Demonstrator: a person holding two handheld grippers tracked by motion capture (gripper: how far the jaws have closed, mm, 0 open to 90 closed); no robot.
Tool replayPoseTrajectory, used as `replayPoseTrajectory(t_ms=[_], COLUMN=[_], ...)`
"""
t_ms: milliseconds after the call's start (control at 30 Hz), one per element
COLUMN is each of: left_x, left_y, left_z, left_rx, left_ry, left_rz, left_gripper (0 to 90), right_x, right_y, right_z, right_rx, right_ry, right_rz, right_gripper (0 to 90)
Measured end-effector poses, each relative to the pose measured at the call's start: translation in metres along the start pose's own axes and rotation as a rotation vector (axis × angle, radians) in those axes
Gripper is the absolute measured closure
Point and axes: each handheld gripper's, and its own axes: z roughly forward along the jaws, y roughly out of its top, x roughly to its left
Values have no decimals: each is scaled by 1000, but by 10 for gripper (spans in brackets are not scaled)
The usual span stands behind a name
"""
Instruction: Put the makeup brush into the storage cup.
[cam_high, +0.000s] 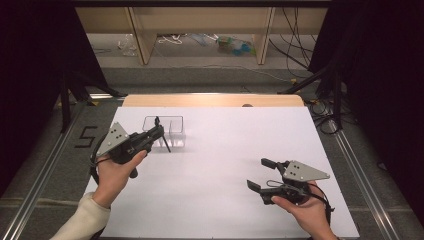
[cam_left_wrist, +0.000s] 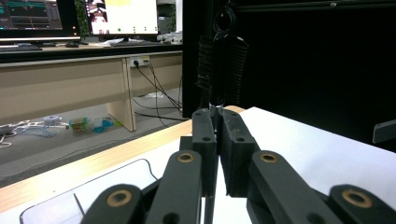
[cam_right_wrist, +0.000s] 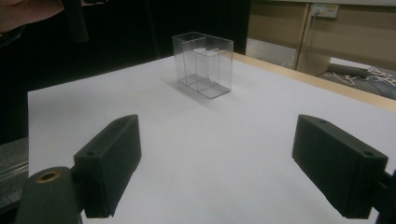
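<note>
Clip (cam_left_wrist: 219, 70) between left jaws; box (cam_right_wrist: 203, 63) apart.

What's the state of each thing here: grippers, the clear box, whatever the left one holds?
left gripper: shut on a thin black tool, lifted beside the clear box.
black tool: clamped between the jaws, upright in the left gripper view.
right gripper: open, nothing between the jaws.
clear box: upright on the white table, open top, divided inside.

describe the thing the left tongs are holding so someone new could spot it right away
On the white table, look toward the far left, by the clear box. The left tongs are shut on a thin black tool, held upright. It has two ribbed black handles and a ring on top, unlike the see-through box.
</note>
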Motion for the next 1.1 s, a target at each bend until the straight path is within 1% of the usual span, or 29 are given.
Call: replayPoseTrajectory(t_ms=[167,233,433,500,567,633,667,700,900,933,967,1033,1067,1100], left_x=[2,2,3,3,4,4,5,5,7,8,8,9,9,9], left_y=[0,0,0,0,1,1,1,2,3,4,4,5,5,5], left_z=[0,0,0,-1,-1,-1,-2,-2,-2,-2,-3,-3,-3,-3], left_rx=[3,0,5,4,3,0,2,3,1,-1,0,-2,-1,-1], left_ry=[5,8,13,16,17,19,20,22,33,37,40,43,44,47], left_rz=[6,-3,7,4,6,6,10,5,7,7,8,10,15,14], left_gripper=[852,851,851,852,852,852,852,852,852,852,852,852,852,852], right_x=[0,0,-1,1,1,1,-1,-1,-1,-1,0,0,0,-2], right_y=[0,0,0,-1,-1,-1,-1,-1,-1,-1,-1,-1,-1,-1], right_z=[0,0,0,-1,-1,-1,0,0,0,0,-1,-1,-1,0], right_rx=[-3,-3,-3,11,7,10,-6,-8,-3,-4,11,10,10,-8], right_ry=[-2,-2,-2,7,12,8,4,3,5,8,13,13,13,5], right_rz=[-1,-1,-2,20,23,20,0,-2,-3,-1,22,23,22,-7], right_gripper=[168,168,168,168,168,168,168,168,168,168,168,168,168,168])
